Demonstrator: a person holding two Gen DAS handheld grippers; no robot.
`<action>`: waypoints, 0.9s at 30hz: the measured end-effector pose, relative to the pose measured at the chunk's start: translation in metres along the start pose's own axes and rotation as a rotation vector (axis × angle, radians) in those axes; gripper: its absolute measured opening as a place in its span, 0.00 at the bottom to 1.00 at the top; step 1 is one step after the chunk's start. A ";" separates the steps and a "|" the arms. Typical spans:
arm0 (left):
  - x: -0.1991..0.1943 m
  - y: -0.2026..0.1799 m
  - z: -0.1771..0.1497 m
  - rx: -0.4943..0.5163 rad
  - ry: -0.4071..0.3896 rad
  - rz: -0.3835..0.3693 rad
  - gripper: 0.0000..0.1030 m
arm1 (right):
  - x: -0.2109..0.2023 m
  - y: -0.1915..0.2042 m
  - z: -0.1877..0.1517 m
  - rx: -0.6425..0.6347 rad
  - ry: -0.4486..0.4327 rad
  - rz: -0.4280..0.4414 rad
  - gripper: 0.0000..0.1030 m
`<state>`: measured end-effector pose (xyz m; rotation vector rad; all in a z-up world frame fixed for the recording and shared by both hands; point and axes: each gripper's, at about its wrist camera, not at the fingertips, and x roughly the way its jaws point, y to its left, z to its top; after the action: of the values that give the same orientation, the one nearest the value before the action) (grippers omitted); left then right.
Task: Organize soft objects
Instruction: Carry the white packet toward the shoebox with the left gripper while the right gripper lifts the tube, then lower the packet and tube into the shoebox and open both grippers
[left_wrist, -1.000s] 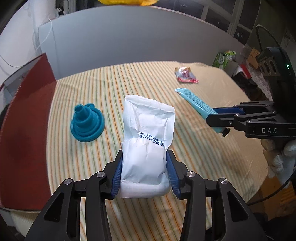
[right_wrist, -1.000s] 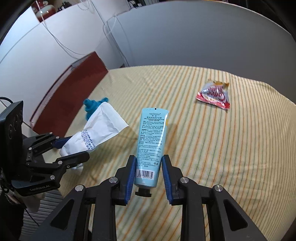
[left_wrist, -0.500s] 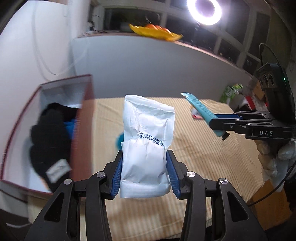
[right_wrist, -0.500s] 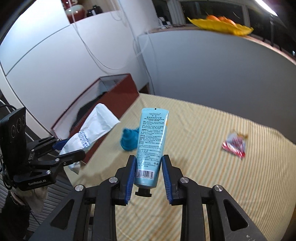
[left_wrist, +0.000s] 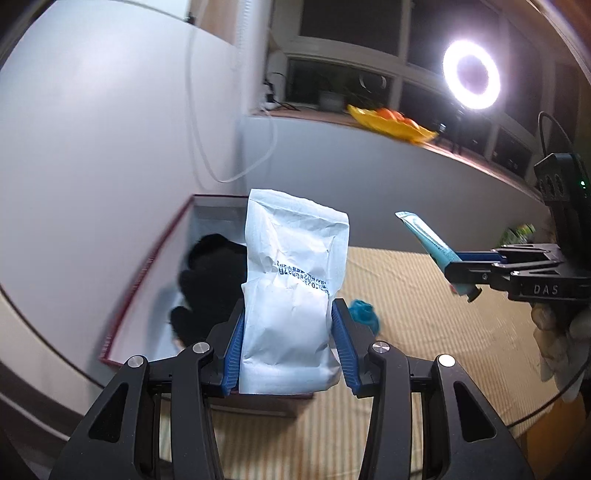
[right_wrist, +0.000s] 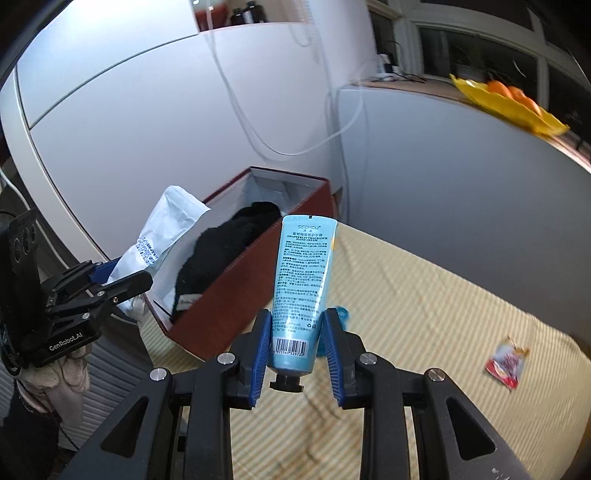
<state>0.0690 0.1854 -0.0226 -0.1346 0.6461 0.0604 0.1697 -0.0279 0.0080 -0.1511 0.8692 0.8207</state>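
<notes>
Left gripper (left_wrist: 288, 343) is pinched on a white paper pouch (left_wrist: 293, 295), its blue pads pressed against the pouch's lower sides; the pouch stands upright between them with its crimped top edge above. Right gripper (right_wrist: 297, 349) is clamped on a light blue hand cream tube (right_wrist: 303, 284), cap end down between the pads and flat sealed end up. Both grippers are held in the air and angled downward, and each appears in the other's view: the right one at the right edge of the left wrist view with the tube seen edge-on, the left one at the left edge of the right wrist view with the pouch slanting up and right.

A gloved hand (right_wrist: 62, 384) is partly seen under the left gripper body, and pale gloved fingers (left_wrist: 554, 332) under the right one; the rest of each hand is cut off.

A dark red box (right_wrist: 236, 295) with a pale lining is seen at the left side of the striped tablecloth (right_wrist: 424, 302), against the wall. A black soft item (right_wrist: 229, 243) with a small label lies inside it; what it is cannot be made out. In the left wrist view the box is blurred and largely hidden behind the pouch.

A teal object (left_wrist: 364, 314) on the cloth is mostly hidden behind the fingers in both views. A red and white snack packet (right_wrist: 506, 363) lies far right on the cloth, well apart from the box. A yellow dish of orange fruit (right_wrist: 506, 99) is seen on the ledge beyond.
</notes>
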 end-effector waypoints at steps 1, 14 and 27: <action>0.000 0.004 0.000 -0.010 -0.003 0.008 0.41 | 0.004 0.006 0.005 -0.009 0.000 0.003 0.25; 0.017 0.038 0.007 -0.069 -0.033 0.097 0.41 | 0.060 0.047 0.046 -0.039 0.011 0.023 0.25; 0.041 0.060 0.009 -0.125 -0.001 0.144 0.41 | 0.110 0.061 0.078 -0.008 0.037 0.045 0.25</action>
<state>0.1010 0.2470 -0.0466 -0.2085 0.6501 0.2396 0.2159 0.1118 -0.0095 -0.1542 0.9073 0.8660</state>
